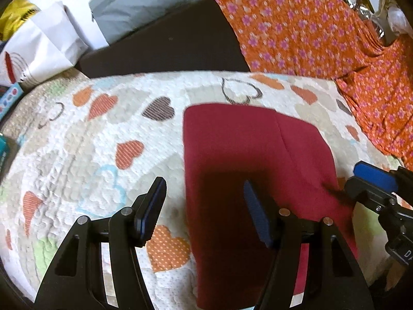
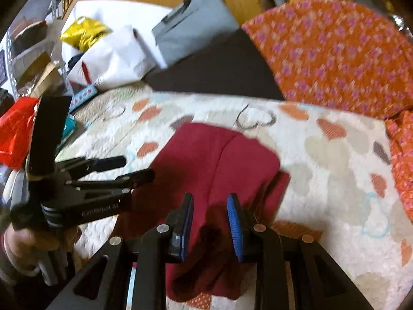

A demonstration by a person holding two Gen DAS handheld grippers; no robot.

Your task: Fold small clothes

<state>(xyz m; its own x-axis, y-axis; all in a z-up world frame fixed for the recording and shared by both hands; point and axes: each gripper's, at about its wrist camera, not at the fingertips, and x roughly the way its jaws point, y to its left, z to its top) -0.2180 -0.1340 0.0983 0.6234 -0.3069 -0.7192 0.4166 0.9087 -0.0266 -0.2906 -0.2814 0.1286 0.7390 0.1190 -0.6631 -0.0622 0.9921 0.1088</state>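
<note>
a red cloth (image 1: 247, 155) is lying folded on a quilt (image 1: 90, 142) printed with hearts, a seam running down its upper layer. in the right wrist view the cloth (image 2: 219, 160) is showing a second layer poking out at its right edge.

the left gripper (image 1: 204, 206) is hovering over the near left part of the cloth with its jaws standing wide; one finger is sitting over the quilt, the other over the cloth, and nothing is being held between them. in the right wrist view the same gripper (image 2: 134, 168) is appearing at the left, a hand (image 2: 28, 242) wrapping its handle.

the right gripper (image 2: 210, 222) is hanging above the near edge of the cloth with its jaws partly apart. the cloth is lying below the gap and the blue pads (image 2: 236, 230) are not pinching it. in the left wrist view this gripper (image 1: 361, 183) is sitting just beside the cloth's right edge.

an orange flowered fabric (image 1: 309, 31) is lying behind and to the right of the quilt. a dark board (image 1: 167, 44), white bags (image 1: 49, 41) and a grey bag (image 1: 139, 5) are sitting at the back left.
</note>
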